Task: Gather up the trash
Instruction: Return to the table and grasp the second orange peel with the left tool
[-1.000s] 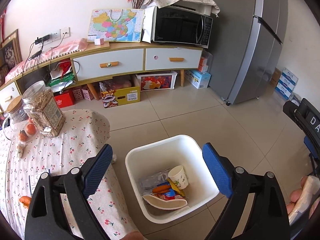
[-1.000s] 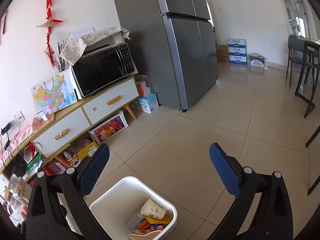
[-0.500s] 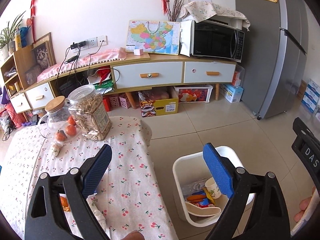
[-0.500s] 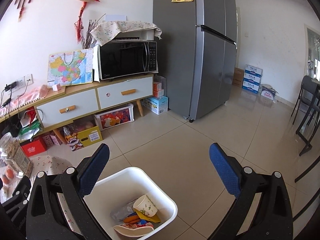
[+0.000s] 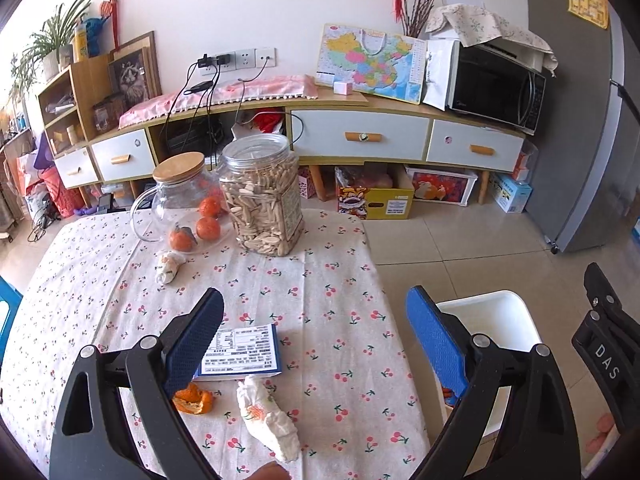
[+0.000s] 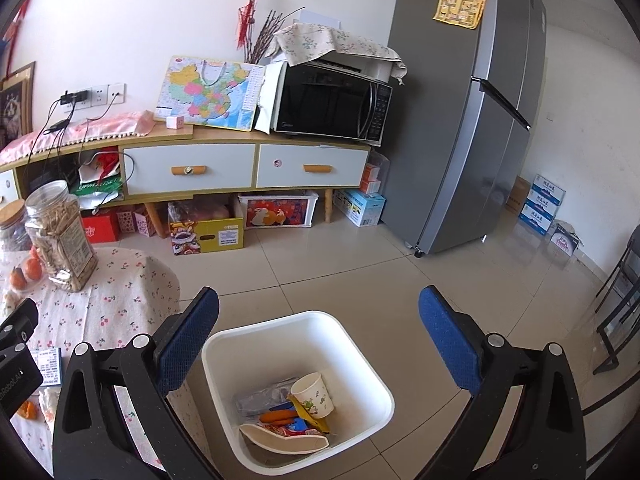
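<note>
Left gripper (image 5: 314,334) hung over bench (image 5: 328,264), jaws apart, nothing between them. Beneath it lay blue-edged card (image 5: 240,350), orange peel (image 5: 194,400) and crumpled tissue (image 5: 268,418); second tissue wad (image 5: 170,266) sat near glass jug (image 5: 180,204) and seed jar (image 5: 262,196). Right gripper (image 6: 318,330) hung above white bin (image 6: 360,354) on floor beside bench, jaws apart, empty. Bin held paper cup (image 6: 314,394), wrappers (image 6: 296,420), paper bowl (image 6: 284,440).
</note>
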